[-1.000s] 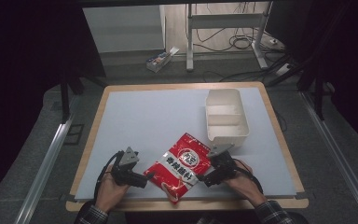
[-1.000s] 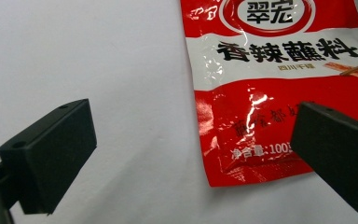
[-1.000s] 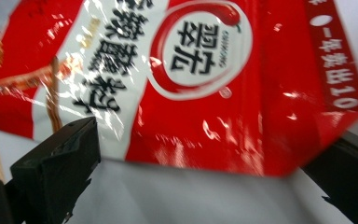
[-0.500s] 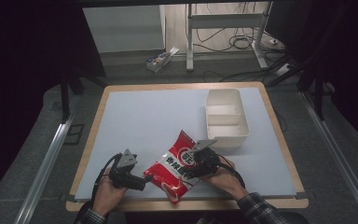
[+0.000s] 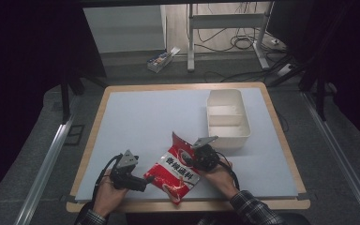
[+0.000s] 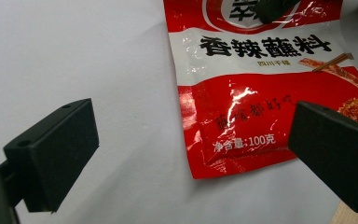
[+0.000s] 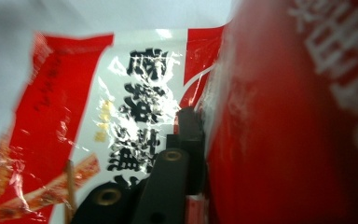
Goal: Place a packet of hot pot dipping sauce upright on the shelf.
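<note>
Since the earlier frame, the right gripper [image 5: 198, 161] has slid in and its jaws have just been closing, clamped on the red packet [image 5: 172, 172]; the left gripper [image 5: 140, 183], jaws apart, waits at its 9 o'clock end.

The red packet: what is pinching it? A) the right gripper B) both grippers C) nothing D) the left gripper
A: the right gripper is shut on the red packet, folding its edge up, while the left gripper stands open with its jaws either side of the packet's corner.
</note>
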